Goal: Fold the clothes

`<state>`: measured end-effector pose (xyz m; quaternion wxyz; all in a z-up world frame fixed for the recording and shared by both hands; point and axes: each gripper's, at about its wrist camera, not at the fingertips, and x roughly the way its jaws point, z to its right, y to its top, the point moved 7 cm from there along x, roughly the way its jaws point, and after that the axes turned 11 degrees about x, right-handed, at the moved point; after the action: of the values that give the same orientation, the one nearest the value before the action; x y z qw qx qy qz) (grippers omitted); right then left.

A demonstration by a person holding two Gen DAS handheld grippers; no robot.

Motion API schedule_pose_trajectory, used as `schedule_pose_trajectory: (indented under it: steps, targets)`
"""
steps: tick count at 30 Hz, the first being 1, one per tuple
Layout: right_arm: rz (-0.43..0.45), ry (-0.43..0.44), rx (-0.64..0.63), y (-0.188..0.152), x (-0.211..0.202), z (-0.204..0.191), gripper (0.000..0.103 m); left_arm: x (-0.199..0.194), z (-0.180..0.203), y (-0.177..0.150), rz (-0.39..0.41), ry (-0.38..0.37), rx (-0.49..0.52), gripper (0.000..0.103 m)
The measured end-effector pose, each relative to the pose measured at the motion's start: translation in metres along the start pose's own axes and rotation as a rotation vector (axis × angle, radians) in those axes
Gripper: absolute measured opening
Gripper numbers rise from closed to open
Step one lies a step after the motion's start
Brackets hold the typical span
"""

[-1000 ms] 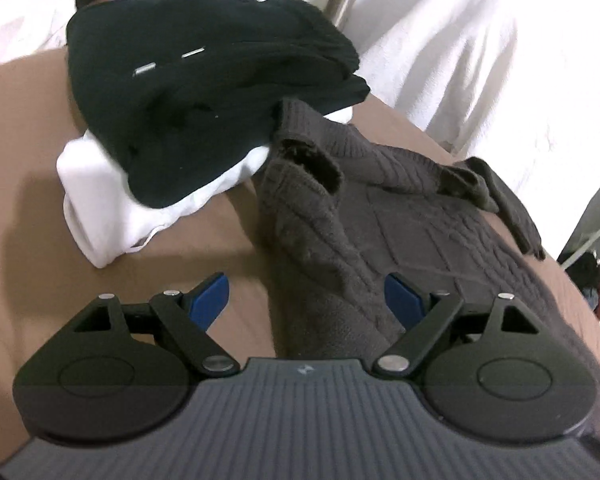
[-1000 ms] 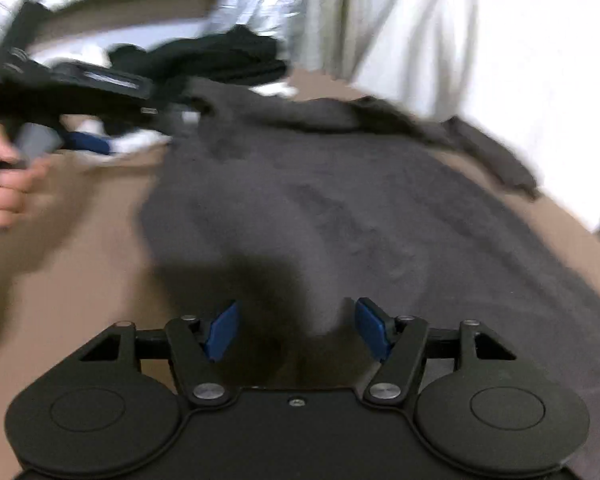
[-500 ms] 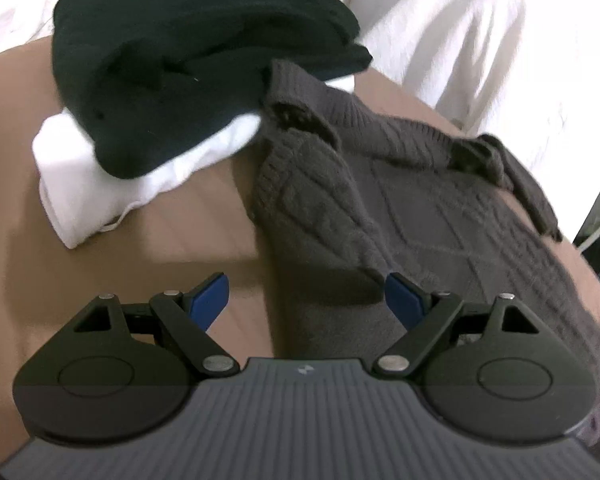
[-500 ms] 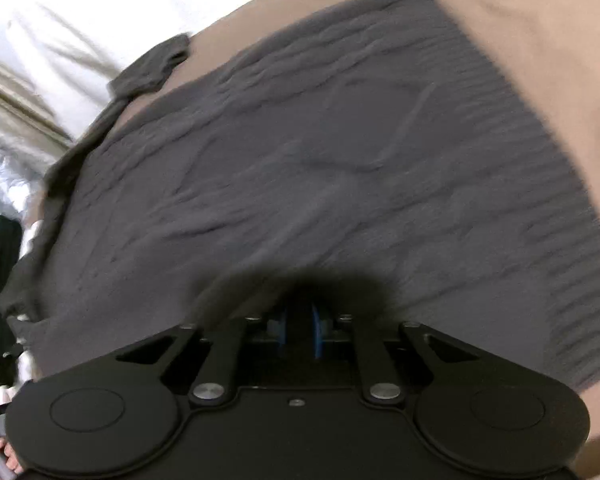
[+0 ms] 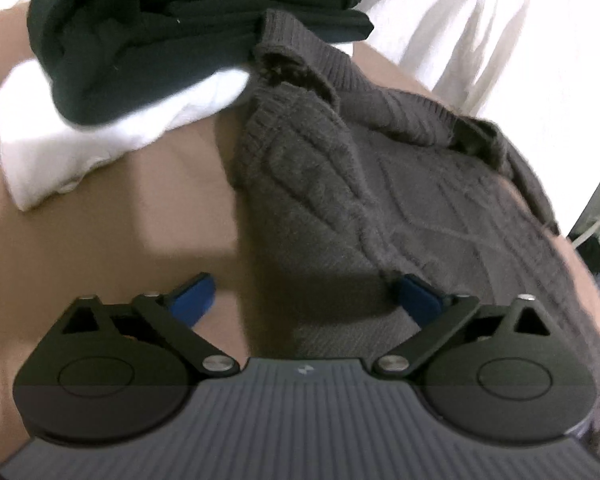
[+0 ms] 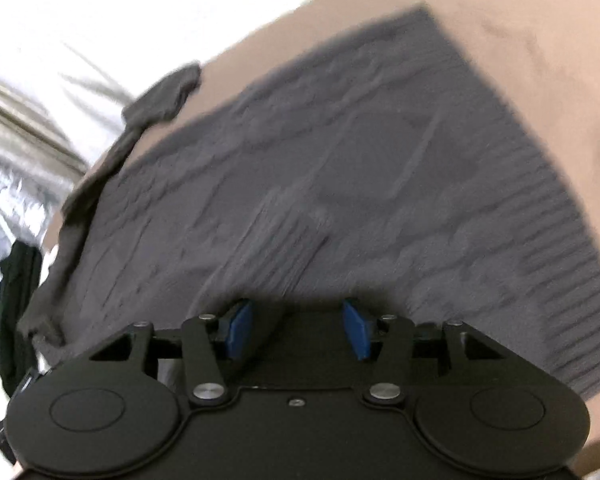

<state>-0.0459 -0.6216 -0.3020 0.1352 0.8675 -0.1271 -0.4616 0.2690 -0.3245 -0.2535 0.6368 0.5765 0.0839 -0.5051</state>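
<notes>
A dark grey cable-knit sweater [image 5: 400, 196] lies spread on the brown surface [image 5: 100, 260]. One sleeve is folded over its body, cuff toward the far pile. My left gripper [image 5: 304, 300] is open, low over the sweater's near edge, jaws wide apart with knit between them. In the right wrist view the sweater [image 6: 360, 168] fills the middle, its ribbed hem at the right. My right gripper [image 6: 298, 334] is open just above the knit and holds nothing.
A folded black garment [image 5: 172, 28] sits on a folded white one [image 5: 112, 132] at the far left, touching the sweater's cuff. White cloth [image 5: 480, 20] hangs beyond the surface's far edge. Silver foil-like material [image 6: 4, 192] shows at the left of the right wrist view.
My right gripper was shut on the sweater half a second ago and has opened. My left gripper has moved closer and lower over the sweater, staying open.
</notes>
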Motion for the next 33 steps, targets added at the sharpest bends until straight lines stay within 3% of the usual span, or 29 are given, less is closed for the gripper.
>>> schedule_pose_trajectory:
  steps: [3, 4, 6, 8, 12, 14, 17, 20, 22, 29, 33]
  targets:
    - [0.046, -0.030, 0.031, 0.013, -0.002, 0.006, 0.056, 0.007, 0.004, -0.002, 0.026, -0.008, -0.005, 0.102]
    - [0.059, -0.039, 0.043, 0.017, -0.002, 0.008, 0.056, 0.007, 0.007, -0.002, 0.030, -0.026, 0.013, 0.097]
    - [0.064, -0.040, 0.070, 0.024, -0.004, 0.013, 0.056, 0.010, 0.013, -0.001, 0.001, -0.063, 0.056, 0.024]
    - [0.024, -0.007, 0.092, 0.028, -0.008, 0.016, 0.056, 0.006, 0.014, 0.004, 0.007, -0.071, 0.052, 0.017]
    - [-0.106, 0.053, 0.097, 0.030, -0.013, 0.021, 0.056, -0.027, 0.029, 0.021, 0.092, -0.031, 0.129, 0.016]
    - [-0.155, 0.054, 0.068, 0.033, -0.018, 0.022, 0.056, -0.035, 0.037, 0.020, 0.094, -0.016, 0.161, 0.016]
    - [-0.178, 0.024, 0.008, 0.039, -0.026, 0.022, 0.056, -0.019, 0.035, 0.003, 0.013, 0.028, 0.162, 0.016]
    - [-0.357, 0.051, -0.014, 0.038, -0.029, 0.004, 0.056, -0.002, 0.028, -0.013, -0.080, 0.075, 0.198, 0.017]
    - [-0.434, 0.102, -0.088, 0.040, -0.043, -0.027, 0.056, -0.007, 0.031, -0.009, -0.079, 0.080, 0.231, 0.017]
    - [-0.417, 0.079, -0.044, 0.066, -0.087, -0.092, 0.069, -0.015, 0.005, -0.009, -0.065, -0.028, 0.016, 0.018]
    - [-0.376, -0.127, -0.028, 0.060, -0.091, -0.080, 0.069, -0.022, 0.002, -0.009, -0.046, -0.070, -0.029, 0.018]
